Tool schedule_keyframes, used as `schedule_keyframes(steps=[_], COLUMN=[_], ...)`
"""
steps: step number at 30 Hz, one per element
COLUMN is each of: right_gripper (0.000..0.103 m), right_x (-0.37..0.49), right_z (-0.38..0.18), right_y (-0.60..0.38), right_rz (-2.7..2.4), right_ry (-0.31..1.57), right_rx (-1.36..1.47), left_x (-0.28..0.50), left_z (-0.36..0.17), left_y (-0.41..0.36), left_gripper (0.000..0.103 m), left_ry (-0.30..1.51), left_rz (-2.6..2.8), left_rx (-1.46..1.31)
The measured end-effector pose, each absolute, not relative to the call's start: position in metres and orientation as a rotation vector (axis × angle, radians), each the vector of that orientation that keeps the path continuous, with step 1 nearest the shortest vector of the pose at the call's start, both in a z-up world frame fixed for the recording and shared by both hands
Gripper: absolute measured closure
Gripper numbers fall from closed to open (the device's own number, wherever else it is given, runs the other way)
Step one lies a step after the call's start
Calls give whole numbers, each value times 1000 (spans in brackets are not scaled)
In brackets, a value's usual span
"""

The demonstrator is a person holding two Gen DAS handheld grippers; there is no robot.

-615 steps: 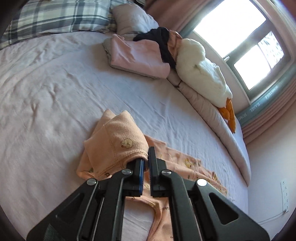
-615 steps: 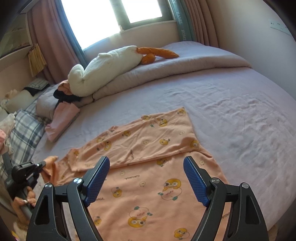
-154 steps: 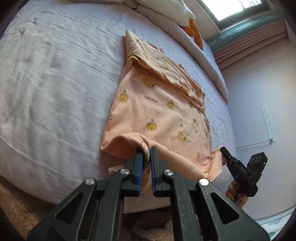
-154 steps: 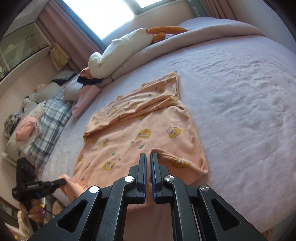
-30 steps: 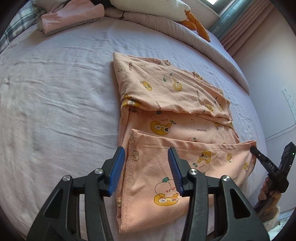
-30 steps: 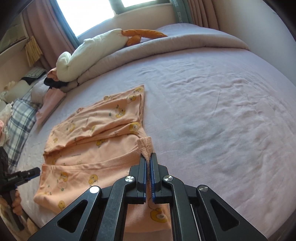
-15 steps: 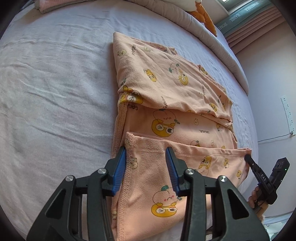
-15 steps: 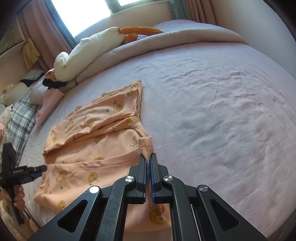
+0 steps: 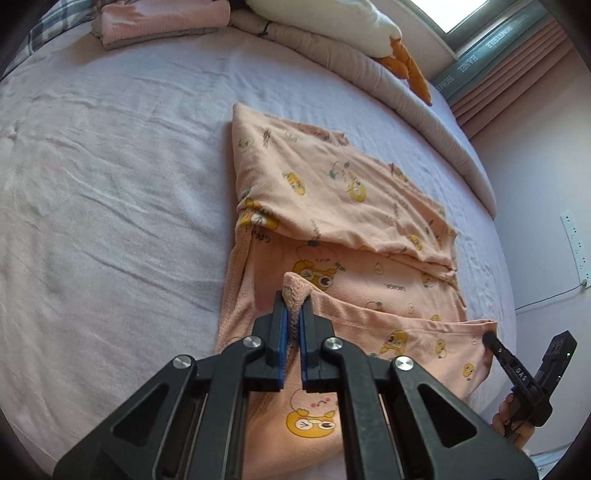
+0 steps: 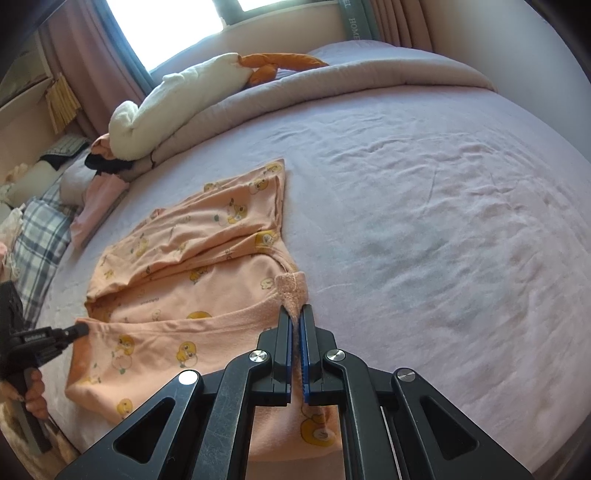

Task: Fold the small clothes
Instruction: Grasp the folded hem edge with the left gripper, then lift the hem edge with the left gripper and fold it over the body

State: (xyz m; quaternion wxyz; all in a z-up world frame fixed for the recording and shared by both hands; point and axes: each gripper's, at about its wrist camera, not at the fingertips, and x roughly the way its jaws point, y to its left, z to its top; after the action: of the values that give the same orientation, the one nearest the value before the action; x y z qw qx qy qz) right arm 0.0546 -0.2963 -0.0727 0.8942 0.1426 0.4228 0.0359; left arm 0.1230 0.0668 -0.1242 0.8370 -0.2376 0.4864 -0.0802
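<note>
A peach garment (image 9: 343, 206) printed with yellow chicks lies partly folded on the pale lilac bed (image 9: 110, 177). My left gripper (image 9: 291, 301) is shut on the left corner of the garment's near folded edge, and the cloth bunches up between the blue pads. My right gripper (image 10: 295, 314) is shut on the right corner of the same edge (image 10: 291, 288). Each gripper shows in the other's view: the right one (image 9: 491, 338) at the edge's far end, the left one (image 10: 74, 330) likewise. The folded edge runs taut between them.
A white plush goose (image 10: 177, 99) with orange feet lies on a rolled grey duvet (image 10: 332, 81) under the window. Folded pink clothes (image 9: 162, 18) and a plaid pillow (image 10: 40, 236) sit at the bed's head. A wall socket (image 9: 574, 240) is at the right.
My left gripper's jaws, open around the garment's left corner before, have shut on it. The right gripper has stayed shut on the right corner without moving.
</note>
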Motion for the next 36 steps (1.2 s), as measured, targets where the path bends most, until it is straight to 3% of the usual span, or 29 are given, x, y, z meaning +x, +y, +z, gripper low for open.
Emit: schedule_keyframes(steps=[11, 20, 36], right_gripper=[98, 98, 98], right_x=[52, 116, 244], right_z=[-24, 2, -45], right_y=[-287, -271, -246], right_rz=[128, 190, 125], right_ry=[752, 718, 869], right_rx=[289, 278, 221], left_x=[104, 145, 273], left_z=[-62, -37, -83], left_y=[72, 91, 101], left_gripper=[99, 99, 99], left_ry=[859, 797, 905], left_rz=[-187, -124, -34], left_rx=[-518, -524, -542])
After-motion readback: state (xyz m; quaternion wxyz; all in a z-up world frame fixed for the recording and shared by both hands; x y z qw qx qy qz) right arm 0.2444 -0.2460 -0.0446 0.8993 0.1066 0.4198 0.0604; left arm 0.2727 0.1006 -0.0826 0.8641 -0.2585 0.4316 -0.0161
